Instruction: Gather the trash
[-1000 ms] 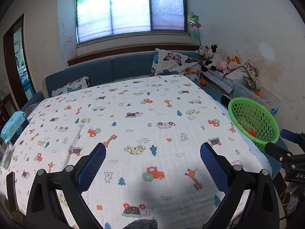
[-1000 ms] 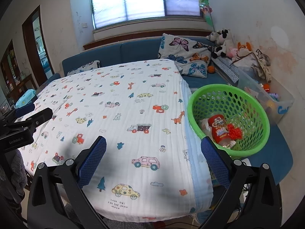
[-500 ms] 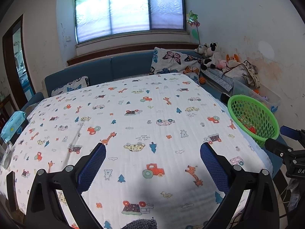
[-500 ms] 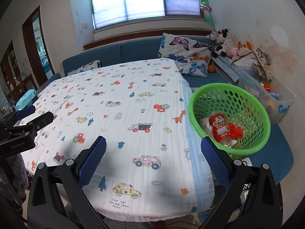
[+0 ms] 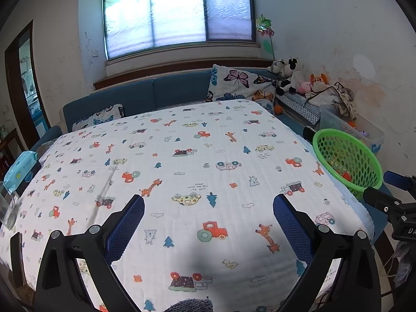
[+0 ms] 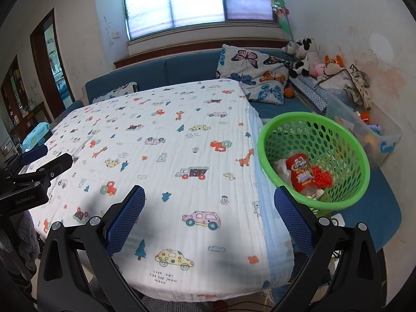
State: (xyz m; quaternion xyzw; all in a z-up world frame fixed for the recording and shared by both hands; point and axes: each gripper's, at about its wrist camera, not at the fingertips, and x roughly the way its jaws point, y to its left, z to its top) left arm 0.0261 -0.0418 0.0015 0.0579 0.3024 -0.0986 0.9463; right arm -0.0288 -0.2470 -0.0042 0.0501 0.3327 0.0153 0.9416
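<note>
Both grippers, left gripper (image 5: 208, 223) and right gripper (image 6: 208, 217), gape empty over cartoon-print tablecloth (image 5: 182, 156) beside green basket (image 6: 314, 156).

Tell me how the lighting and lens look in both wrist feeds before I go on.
Left wrist: window blown out and hazy, a soft shadow across the near tablecloth, dark fisheye corners. Right wrist: same bright window, shadow on the cloth's near left, straight lines bowed; the green basket and its trash are sharp and evenly lit.

Bright wide window (image 5: 179, 10) above a blue sofa (image 5: 145, 96), stained white wall (image 6: 364, 26), dark doorway (image 5: 24, 83) at left.
</note>
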